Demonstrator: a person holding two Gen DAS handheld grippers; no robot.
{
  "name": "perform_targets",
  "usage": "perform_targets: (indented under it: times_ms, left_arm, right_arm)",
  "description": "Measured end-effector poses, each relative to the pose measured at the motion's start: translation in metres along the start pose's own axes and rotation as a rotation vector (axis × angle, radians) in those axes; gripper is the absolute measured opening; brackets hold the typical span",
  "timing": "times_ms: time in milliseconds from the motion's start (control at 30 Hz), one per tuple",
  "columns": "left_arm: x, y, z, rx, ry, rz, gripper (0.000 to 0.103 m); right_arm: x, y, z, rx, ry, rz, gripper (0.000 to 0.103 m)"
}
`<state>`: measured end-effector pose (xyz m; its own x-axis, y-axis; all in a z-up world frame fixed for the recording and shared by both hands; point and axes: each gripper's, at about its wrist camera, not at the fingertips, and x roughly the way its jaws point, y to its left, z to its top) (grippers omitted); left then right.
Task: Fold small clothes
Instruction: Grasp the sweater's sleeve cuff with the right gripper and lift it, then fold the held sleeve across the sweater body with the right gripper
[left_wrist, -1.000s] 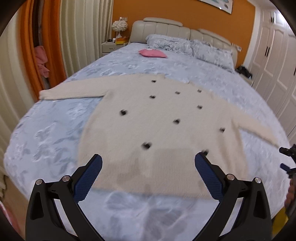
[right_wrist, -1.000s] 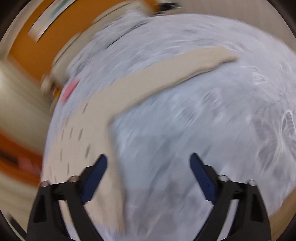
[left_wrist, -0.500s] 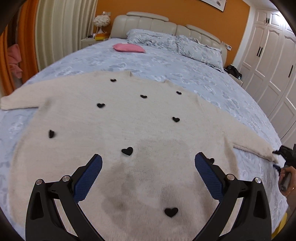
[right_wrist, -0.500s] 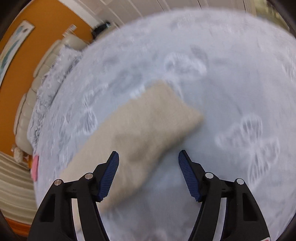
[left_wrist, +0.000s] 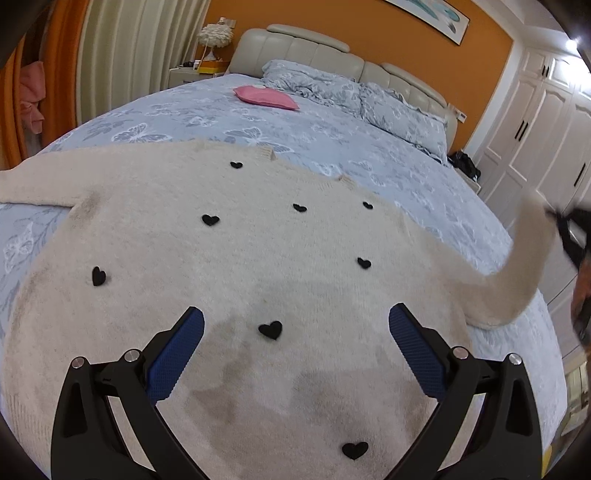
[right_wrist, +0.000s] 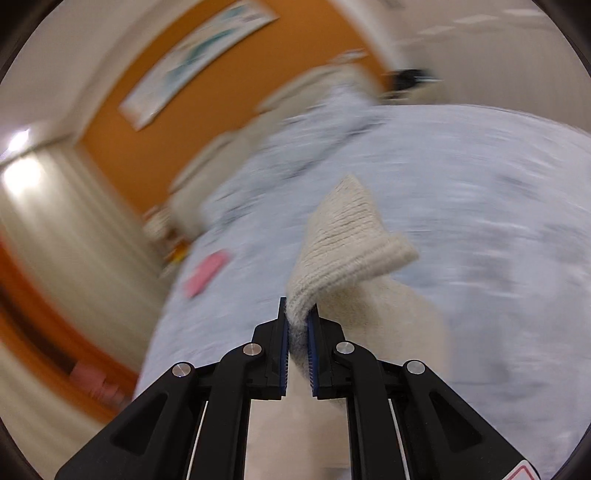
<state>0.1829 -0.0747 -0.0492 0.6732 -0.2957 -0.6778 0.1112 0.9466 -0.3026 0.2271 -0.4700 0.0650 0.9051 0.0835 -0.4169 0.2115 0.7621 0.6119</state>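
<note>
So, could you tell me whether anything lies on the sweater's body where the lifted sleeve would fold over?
Nothing visible does. The right tongs hold the sleeve cuff, and the sweater body lies flat and bare except for its own black hearts. The left tongs hover open above it; the pink item lies far off.

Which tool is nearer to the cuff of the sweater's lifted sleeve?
Right. The right tool is shut on the cuff itself, holding the sleeve up off the bed. The left tool hangs open over the middle of the sweater, well away from that cuff.
</note>
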Motion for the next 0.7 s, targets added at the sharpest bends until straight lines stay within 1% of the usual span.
perform_targets:
  times_ms: [33, 133, 167, 200, 267, 300, 333, 367, 433, 467, 500, 533, 567, 600, 633, 667, 700]
  left_arm:
    - [-0.001, 0.002, 0.002, -0.007, -0.005, 0.0, 0.098]
    - [-0.002, 0.012, 0.006, -0.041, -0.006, -0.006, 0.098]
    - [-0.003, 0.017, 0.007, -0.057, -0.005, -0.011, 0.098]
    - [-0.004, 0.023, 0.009, -0.076, -0.007, -0.013, 0.098]
    - [-0.005, 0.032, 0.011, -0.094, -0.013, -0.009, 0.098]
    - [-0.006, 0.037, 0.012, -0.102, -0.018, -0.002, 0.098]
    - [-0.007, 0.043, 0.013, -0.104, -0.023, 0.003, 0.098]
    - [-0.008, 0.047, 0.014, -0.107, -0.026, 0.009, 0.098]
    - [-0.008, 0.06, 0.016, -0.134, -0.03, 0.019, 0.098]
    - [-0.007, 0.067, 0.017, -0.152, -0.026, 0.019, 0.098]
    - [-0.006, 0.075, 0.019, -0.175, -0.021, 0.015, 0.098]
    - [-0.005, 0.081, 0.021, -0.192, -0.018, 0.009, 0.098]
    - [-0.003, 0.087, 0.023, -0.21, -0.013, 0.005, 0.098]
    - [0.0, 0.094, 0.025, -0.235, -0.007, -0.006, 0.098]
    - [0.001, 0.099, 0.026, -0.25, -0.005, -0.013, 0.098]
    - [0.003, 0.103, 0.026, -0.263, -0.002, -0.019, 0.098]
    - [0.007, 0.107, 0.026, -0.277, 0.005, -0.028, 0.098]
  right_arm:
    - [0.019, 0.043, -0.006, -0.055, 0.038, 0.062, 0.009]
    - [0.061, 0.123, -0.034, -0.156, 0.132, 0.158, 0.009]
    - [0.076, 0.146, -0.048, -0.191, 0.164, 0.177, 0.009]
    - [0.095, 0.176, -0.072, -0.246, 0.216, 0.198, 0.009]
    - [0.123, 0.213, -0.106, -0.325, 0.296, 0.211, 0.01]
    - [0.141, 0.234, -0.132, -0.377, 0.362, 0.217, 0.013]
    - [0.155, 0.245, -0.154, -0.418, 0.421, 0.212, 0.014]
    - [0.171, 0.259, -0.179, -0.469, 0.489, 0.186, 0.015]
    - [0.182, 0.262, -0.198, -0.518, 0.539, 0.169, 0.016]
    - [0.176, 0.262, -0.205, -0.537, 0.533, 0.162, 0.019]
    - [0.163, 0.258, -0.204, -0.546, 0.496, 0.158, 0.023]
    - [0.147, 0.251, -0.2, -0.538, 0.454, 0.147, 0.043]
    - [0.122, 0.234, -0.193, -0.514, 0.371, 0.102, 0.062]
    - [0.111, 0.221, -0.191, -0.501, 0.329, 0.064, 0.066]
    - [0.086, 0.196, -0.187, -0.48, 0.261, -0.025, 0.066]
    - [0.068, 0.171, -0.185, -0.463, 0.225, -0.124, 0.066]
    - [0.063, 0.15, -0.183, -0.451, 0.212, -0.196, 0.066]
